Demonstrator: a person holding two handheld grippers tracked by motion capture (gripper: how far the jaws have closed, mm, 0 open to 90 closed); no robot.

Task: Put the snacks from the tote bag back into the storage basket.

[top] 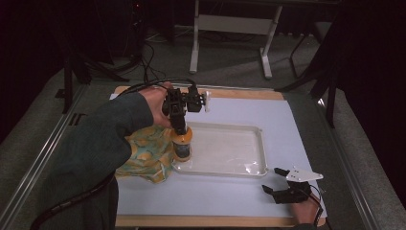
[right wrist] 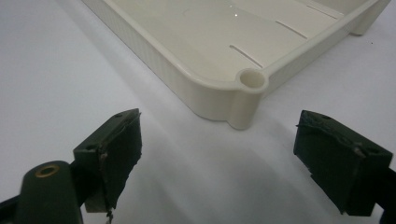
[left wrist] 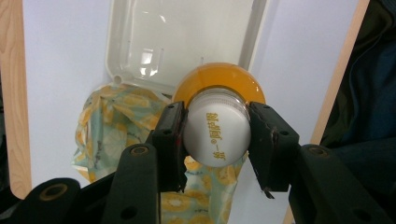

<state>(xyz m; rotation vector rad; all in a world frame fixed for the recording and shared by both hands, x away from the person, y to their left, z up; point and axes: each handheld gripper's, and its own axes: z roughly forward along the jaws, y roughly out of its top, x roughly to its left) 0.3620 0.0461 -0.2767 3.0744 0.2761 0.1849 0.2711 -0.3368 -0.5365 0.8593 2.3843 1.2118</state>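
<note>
An orange drink bottle [top: 182,145] with a white cap [left wrist: 217,133] is upright at the left end of the white tray [top: 262,143], beside a yellow-and-teal patterned cloth [top: 143,155]. My left gripper [top: 179,125] points down from above and is shut on the cap, one pad on each side. The left gripper view looks down on the bottle [left wrist: 218,81], with the tray [left wrist: 112,46] and cloth [left wrist: 109,121] beneath it. Whether the bottle rests on the tray or hangs just above it I cannot tell. My right gripper [top: 272,179] lies open near the tray's front right corner [right wrist: 243,93], its jaws [right wrist: 219,149] holding nothing.
The tray and cloth lie on a white sheet [top: 287,120] over a wooden board [top: 206,221]. The tray's inside [top: 225,146] is bare. Beyond the table stand the legs of a desk frame [top: 194,48] on a grey floor.
</note>
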